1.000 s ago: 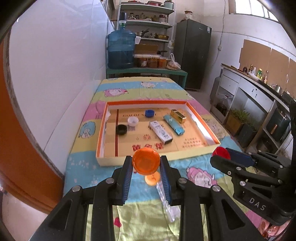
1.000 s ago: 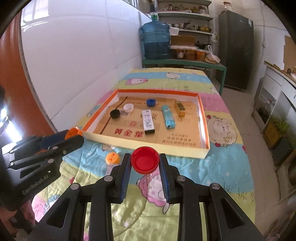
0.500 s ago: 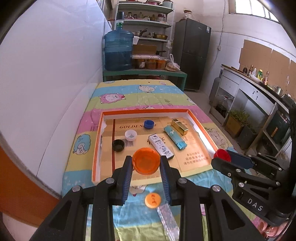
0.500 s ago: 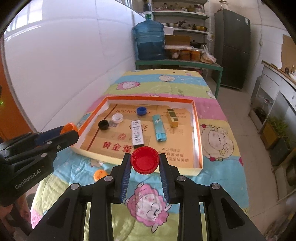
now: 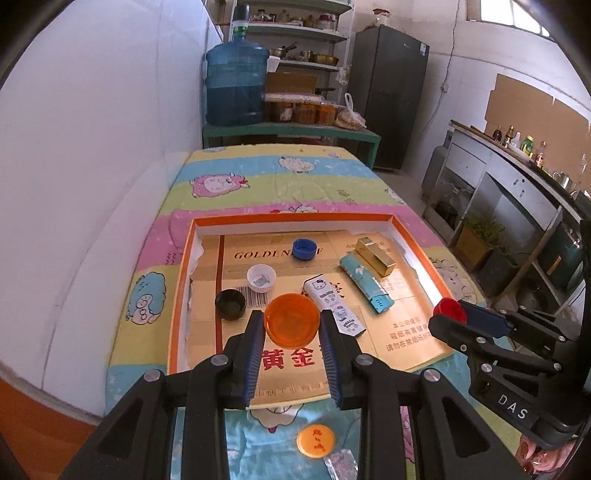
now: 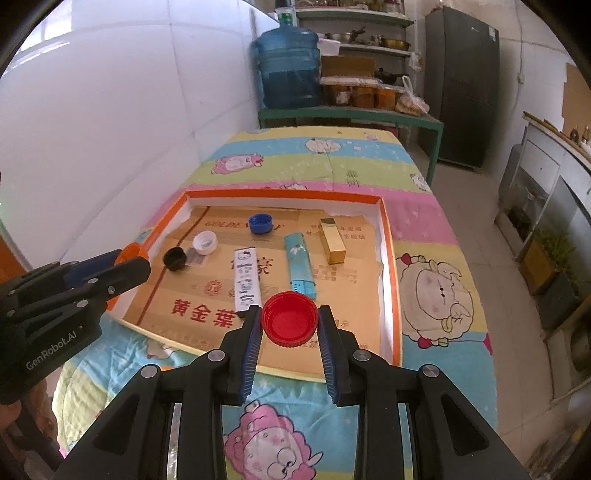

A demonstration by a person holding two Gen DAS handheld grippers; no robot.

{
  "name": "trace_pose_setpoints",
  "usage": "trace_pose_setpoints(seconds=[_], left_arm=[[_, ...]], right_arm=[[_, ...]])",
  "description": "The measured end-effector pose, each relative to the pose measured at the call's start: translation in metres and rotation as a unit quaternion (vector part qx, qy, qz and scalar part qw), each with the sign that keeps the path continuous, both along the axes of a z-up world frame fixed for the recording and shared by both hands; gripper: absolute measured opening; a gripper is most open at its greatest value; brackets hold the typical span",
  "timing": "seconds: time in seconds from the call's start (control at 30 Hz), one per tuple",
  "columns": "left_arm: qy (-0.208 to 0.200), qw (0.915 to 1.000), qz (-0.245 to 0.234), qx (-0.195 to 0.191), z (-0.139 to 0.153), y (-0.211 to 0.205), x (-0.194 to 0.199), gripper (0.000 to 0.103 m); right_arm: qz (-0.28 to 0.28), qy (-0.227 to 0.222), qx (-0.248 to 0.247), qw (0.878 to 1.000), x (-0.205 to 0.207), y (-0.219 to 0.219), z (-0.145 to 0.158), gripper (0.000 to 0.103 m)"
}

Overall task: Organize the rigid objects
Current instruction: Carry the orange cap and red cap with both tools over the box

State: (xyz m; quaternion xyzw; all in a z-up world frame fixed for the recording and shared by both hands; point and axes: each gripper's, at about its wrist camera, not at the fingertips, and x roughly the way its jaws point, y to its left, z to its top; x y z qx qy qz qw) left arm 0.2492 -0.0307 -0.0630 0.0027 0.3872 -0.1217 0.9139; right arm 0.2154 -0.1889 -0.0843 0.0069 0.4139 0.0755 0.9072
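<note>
Left wrist view: the left gripper (image 5: 291, 326) is clenched on an orange cap (image 5: 291, 320), carried above the near part of the orange-rimmed tray (image 5: 295, 220); releasing early could bounce it onto the black cap (image 5: 230, 304). One more orange cap (image 5: 316, 440) lies outside on the bedspread (image 5: 266, 173). Right wrist view: the right gripper (image 6: 290, 326) grasps a red cap (image 6: 290, 318) over the tray's near edge, where it might clip the rim. The tray holds three caps and three small boxes.

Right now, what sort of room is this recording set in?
Most likely a home kitchen or storeroom: a large blue water jug on a green bench, shelves of pots and jars, a dark fridge, and a counter with bottles.
</note>
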Motion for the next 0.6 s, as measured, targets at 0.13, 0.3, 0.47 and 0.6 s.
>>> trace_pose_setpoints(seconds=[0.13, 0.3, 0.47, 0.6], left_arm=[[0.009, 1.0, 0.0, 0.001, -0.009, -0.002, 0.01, 0.03], [0.02, 0.9998, -0.002, 0.002, -0.02, -0.005, 0.02, 0.03], [0.029, 0.9996, -0.001, 0.003, -0.028, -0.005, 0.027, 0.03], [0.037, 0.9993, 0.0, 0.005, -0.035, -0.006, 0.032, 0.03]], right_arm=[[-0.002, 0.01, -0.002, 1.0, 0.009, -0.003, -0.009, 0.03], [-0.004, 0.021, -0.004, 1.0, 0.019, -0.005, -0.018, 0.03], [-0.003, 0.028, -0.008, 1.0, 0.026, -0.006, -0.025, 0.03], [-0.004, 0.034, -0.009, 0.999, 0.03, -0.007, -0.03, 0.03]])
